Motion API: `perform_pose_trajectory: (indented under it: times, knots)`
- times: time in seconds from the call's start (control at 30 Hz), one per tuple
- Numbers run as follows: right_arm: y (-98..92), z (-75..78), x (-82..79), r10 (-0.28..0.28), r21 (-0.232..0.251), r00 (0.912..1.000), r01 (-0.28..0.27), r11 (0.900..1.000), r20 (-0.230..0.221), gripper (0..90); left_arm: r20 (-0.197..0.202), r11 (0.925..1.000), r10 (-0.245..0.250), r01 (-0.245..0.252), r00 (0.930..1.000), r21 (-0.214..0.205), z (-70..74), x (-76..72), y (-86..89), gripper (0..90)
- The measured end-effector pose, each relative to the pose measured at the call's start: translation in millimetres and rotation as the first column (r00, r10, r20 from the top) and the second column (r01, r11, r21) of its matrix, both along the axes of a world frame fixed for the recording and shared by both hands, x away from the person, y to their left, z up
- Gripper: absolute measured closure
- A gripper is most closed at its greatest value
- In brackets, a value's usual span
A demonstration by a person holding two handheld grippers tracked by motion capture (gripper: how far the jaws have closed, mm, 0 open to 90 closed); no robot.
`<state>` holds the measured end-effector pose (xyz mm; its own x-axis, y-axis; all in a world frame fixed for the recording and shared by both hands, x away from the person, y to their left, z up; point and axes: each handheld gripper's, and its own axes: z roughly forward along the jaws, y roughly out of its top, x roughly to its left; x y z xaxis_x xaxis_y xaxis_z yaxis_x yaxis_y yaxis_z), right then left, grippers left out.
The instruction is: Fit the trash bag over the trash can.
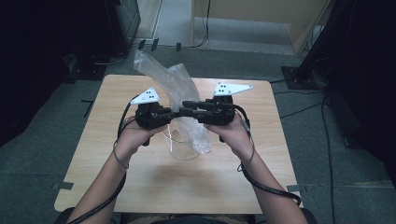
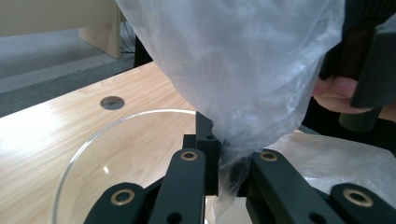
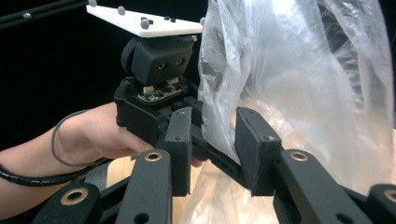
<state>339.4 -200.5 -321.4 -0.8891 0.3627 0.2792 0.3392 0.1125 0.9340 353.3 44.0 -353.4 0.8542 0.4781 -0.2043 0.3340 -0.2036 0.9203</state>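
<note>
Bag [image 1: 173, 86], clear thin plastic, crinkled, translucent: hanging upright betw. both grippers above centre of wooden table [image 1: 140, 186]; long axis running roughly vertical, top flaring up and away from person, lower tail drooping into/over clear glass bowl [image 1: 180, 144] standing directly underneath.

L gripper [image 1: 175, 113]: jaws closed right down, pinching a bunched fold of bag film betw. pads; seen in left gripper view [image 2: 229, 161], film gathering to a narrow neck at the pinch and ballooning above. Bowl rim [image 2: 93, 140] curving just below and left of jaws.

R gripper [image 1: 186, 106]: jaws standing partly apart; in right gripper view [image 3: 212, 154] bag edge passing betw. them, pads not pressing on film as far as visible. So bag weight looking to be carried by L side only.

Key relation: bag lying straight ahead of R fingertips, within the gap, both grippers pointing inward at each other, tips nearly meeting. L hand [image 1: 133, 135] nearer to bowl rim; R hand [image 1: 233, 133] slightly higher.

Judgement: next move prob. needing R jaws re-gripping a separate layer to pull mouth open over bowl.
</note>
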Motion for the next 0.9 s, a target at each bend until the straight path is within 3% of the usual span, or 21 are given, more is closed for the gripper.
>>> perform_pose_trajectory:
  times: [0.27, 0.5, 0.67, 0.9]
  knots:
    - [-7.5, -0.7, 2.5, 0.019, 0.013, 0.9998, -0.019, 0.9997, -0.010, 69.9, 0.003, 0.9991, 0.040, -0.040, 0.9992, -0.015, 4.4, 2.7, 12.1, 86.6]
    - [-1.3, -14.5, 4.8, 0.063, -0.029, 0.9960, -0.065, 0.9975, -0.063, 77.7, 0.007, 0.9975, 0.070, -0.070, 0.9975, -0.009, 4.6, 5.2, 19.1, 86.3]
    - [9.4, -31.2, 7.6, 0.092, -0.101, 0.9907, -0.102, 0.9897, -0.101, 79.5, 0.010, 0.9966, 0.082, -0.082, 0.9966, -0.008, 4.3, 6.9, 21.8, 85.4]
    - [17.6, -52.0, 13.3, 0.057, -0.206, 0.9922, -0.079, 0.9753, -0.111, 79.5, 0.017, 0.9952, 0.097, -0.097, 0.9951, -0.009, 2.3, 9.4, 21.4, 85.2]
